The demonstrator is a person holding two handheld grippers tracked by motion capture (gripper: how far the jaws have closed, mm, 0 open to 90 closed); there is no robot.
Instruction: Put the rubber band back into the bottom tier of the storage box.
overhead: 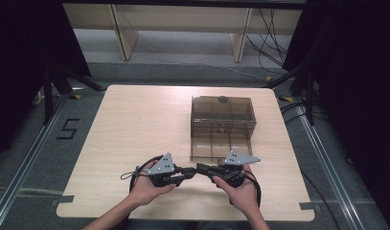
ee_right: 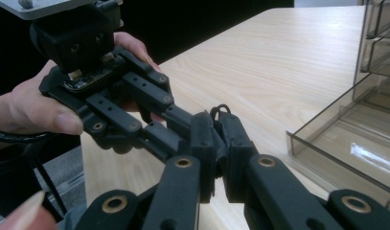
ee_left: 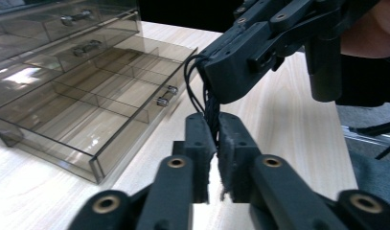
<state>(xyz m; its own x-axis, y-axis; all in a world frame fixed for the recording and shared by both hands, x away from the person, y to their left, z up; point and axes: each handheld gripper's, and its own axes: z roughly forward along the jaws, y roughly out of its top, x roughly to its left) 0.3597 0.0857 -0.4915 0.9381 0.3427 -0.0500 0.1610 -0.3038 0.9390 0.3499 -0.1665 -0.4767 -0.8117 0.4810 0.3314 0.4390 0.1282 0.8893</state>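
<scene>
I am looking down on a pale wooden table [overhead: 135, 120]. A smoky, see-through drawer box [overhead: 223, 117] stands on it, and I place everything else by that box. Its lowest drawer [overhead: 220, 152] is pulled out toward the person's side. From the left gripper view the drawer [ee_left: 111, 110] shows divided compartments and two small metal knobs on its front.

Just in front of the open drawer, toward the near edge of the table, the two grippers meet tip to tip. The left gripper [overhead: 195, 171] sits in the person's left hand [overhead: 147, 184], near the front left corner of the drawer. The right gripper [overhead: 200, 167] sits in the right hand [overhead: 240, 189], directly in front of the drawer. Each carries a grey three-cornered plate on top.

Between the tips is a small black cord [ee_left: 212, 108], a short braided bundle with thin loops rising from it. It is held above the table, just in front of the drawer and apart from it.

In the left gripper view, the left gripper [ee_left: 216, 139] has its jaws drawn narrow, pinching the lower end of the cord. The right gripper [ee_left: 216, 81] comes in from above and meets the cord's upper end.

In the right gripper view, the right gripper [ee_right: 220, 139] also has its jaws drawn narrow, with dark material pressed between them and a small loop of the cord [ee_right: 220, 110] poking out at the tips. The left gripper [ee_right: 183, 122] reaches in from the side away from the box, touching those tips, held by the left hand [ee_right: 29, 105].
</scene>
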